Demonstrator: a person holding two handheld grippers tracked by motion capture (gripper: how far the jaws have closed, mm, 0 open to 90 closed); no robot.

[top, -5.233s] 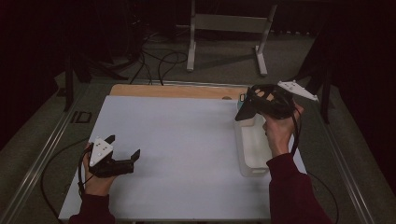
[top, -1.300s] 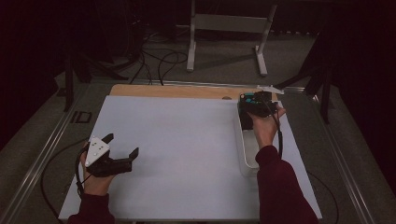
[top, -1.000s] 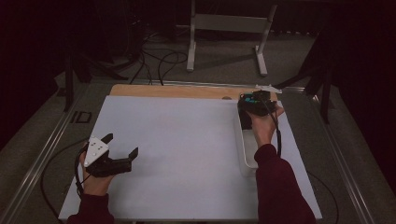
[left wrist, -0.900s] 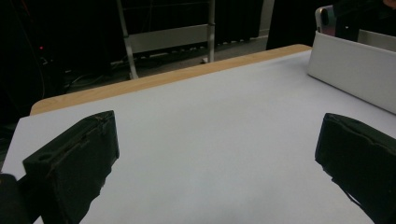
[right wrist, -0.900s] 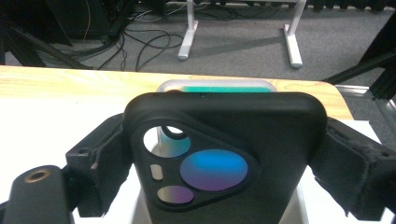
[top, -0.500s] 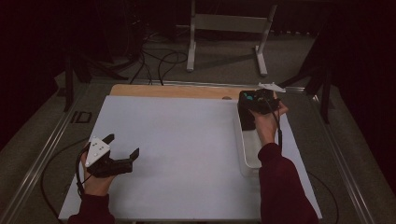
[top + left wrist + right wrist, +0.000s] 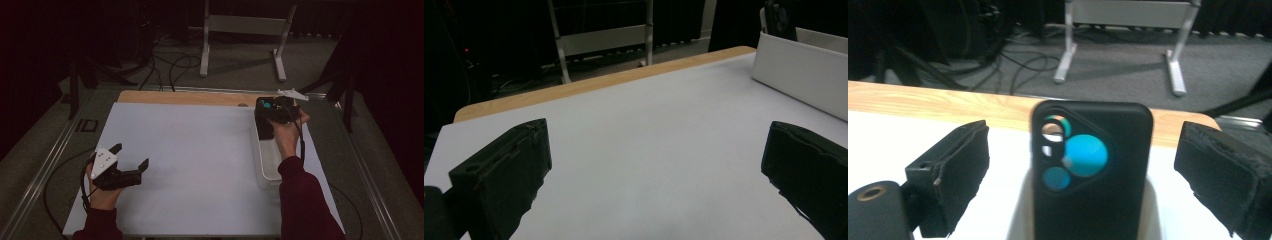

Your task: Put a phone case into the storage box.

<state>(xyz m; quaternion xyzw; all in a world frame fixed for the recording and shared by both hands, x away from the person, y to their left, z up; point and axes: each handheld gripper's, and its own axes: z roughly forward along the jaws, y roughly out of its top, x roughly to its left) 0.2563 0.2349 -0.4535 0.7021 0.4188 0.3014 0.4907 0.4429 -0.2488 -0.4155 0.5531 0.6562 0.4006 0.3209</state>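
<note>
My table [image 7: 190, 150] carries a white tray [image 7: 267, 167] along its right side. My right arm reaches forward, its hand-held gripper [image 7: 1083, 170] released, jaws spread either side of a black phone case [image 7: 1090, 165] standing upright in the tray's far end. My left hand-held gripper [image 7: 131, 161] rests low at near left, jaws wide apart.

Dim room with black surroundings, white table mat [image 7: 200, 150] the brightest surface, evenly lit without glare, phone case [image 7: 1090, 170] soft and slightly blurred at close range, near jaws out of focus
</note>
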